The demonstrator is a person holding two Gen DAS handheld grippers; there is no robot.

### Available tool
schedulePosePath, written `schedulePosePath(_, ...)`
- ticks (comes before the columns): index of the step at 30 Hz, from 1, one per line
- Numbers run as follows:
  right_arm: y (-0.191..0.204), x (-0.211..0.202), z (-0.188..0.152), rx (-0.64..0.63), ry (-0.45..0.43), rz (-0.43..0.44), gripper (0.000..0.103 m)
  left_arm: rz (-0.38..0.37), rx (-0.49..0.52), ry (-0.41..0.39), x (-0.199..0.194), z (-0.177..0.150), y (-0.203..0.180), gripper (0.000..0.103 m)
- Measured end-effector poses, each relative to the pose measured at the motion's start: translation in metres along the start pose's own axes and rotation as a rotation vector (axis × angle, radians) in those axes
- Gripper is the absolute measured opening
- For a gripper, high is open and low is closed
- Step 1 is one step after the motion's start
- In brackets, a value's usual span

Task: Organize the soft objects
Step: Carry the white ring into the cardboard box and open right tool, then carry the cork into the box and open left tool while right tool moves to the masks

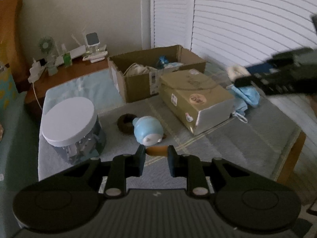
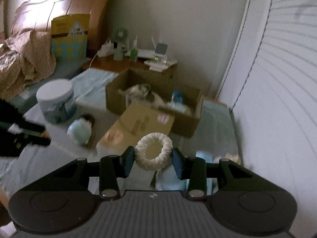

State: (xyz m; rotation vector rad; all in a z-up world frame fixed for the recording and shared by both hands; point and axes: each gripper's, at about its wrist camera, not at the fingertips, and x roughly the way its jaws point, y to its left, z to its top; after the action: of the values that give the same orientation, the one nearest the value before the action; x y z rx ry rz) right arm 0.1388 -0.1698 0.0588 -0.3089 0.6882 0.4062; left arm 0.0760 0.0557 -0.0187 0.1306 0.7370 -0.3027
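White and woolly, a soft ring (image 2: 153, 152) sits clenched between the pads of the right hand-held gripper (image 2: 153, 156), carried above the closed flat box (image 2: 138, 127) on the cloth-covered desk (image 1: 227, 144). The left hand-held gripper (image 1: 156, 154) grasps a small tan-orange soft piece (image 1: 156, 151), just in front of a pale blue plush toy (image 1: 147, 130) lying beside a dark ring (image 1: 125, 123). Both pickups look done, so the carrying step seems in hand. Next, each load likely needs taking over the rim of the open cardboard box (image 1: 138, 83), which already holds soft things, and releasing above the opening.
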Motion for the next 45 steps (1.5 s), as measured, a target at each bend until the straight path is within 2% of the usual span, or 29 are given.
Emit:
schedulePosePath(6, -0.014, 0.027, 0.036, -0.021, -0.030, -0.009, 0.046, -0.014, 0.017, -0.005, -0.003, 0.004, -0.001, 0.022)
schedulePosePath(17, -0.034, 0.093, 0.092, -0.061, -0.044, 0.001, 0.046, 0.010, -0.002, 0.002, 0.006, 0.016, 0.008, 0.022)
schedulePosePath(19, -0.035, 0.104, 0.098, -0.064, -0.041, 0.008, 0.053, 0.012, -0.004, 0.005, 0.008, 0.018, 0.009, 0.022)
schedulePosePath(21, -0.035, 0.110, 0.100, -0.064, -0.043, 0.015, 0.069, 0.013, -0.001, 0.007, 0.010, 0.020, 0.008, 0.022)
schedulePosePath(22, -0.034, 0.111, 0.099, -0.063, -0.047, 0.011, 0.084, 0.013, -0.001, 0.007, 0.011, 0.020, 0.008, 0.022)
schedulePosePath(23, -0.034, 0.111, 0.097, -0.061, -0.053, 0.011, 0.093, 0.010, -0.002, 0.007, 0.011, 0.020, 0.008, 0.022)
schedulePosePath(26, -0.034, 0.106, 0.089, -0.048, -0.060, 0.036, 0.103, 0.005, -0.003, 0.006, 0.012, 0.022, 0.007, 0.022)
schedulePosePath(33, -0.026, 0.079, 0.059, -0.006, -0.022, 0.053, 0.103, -0.016, 0.011, 0.004, 0.012, 0.026, 0.002, 0.022)
schedulePosePath(40, -0.017, 0.040, 0.011, 0.108, 0.011, 0.051, 0.103, -0.034, 0.035, -0.011, 0.010, 0.038, -0.004, 0.022)
schedulePosePath(45, -0.010, 0.020, -0.018, 0.139, 0.031, 0.011, 0.103, -0.042, 0.062, -0.033, 0.012, 0.057, -0.008, 0.022)
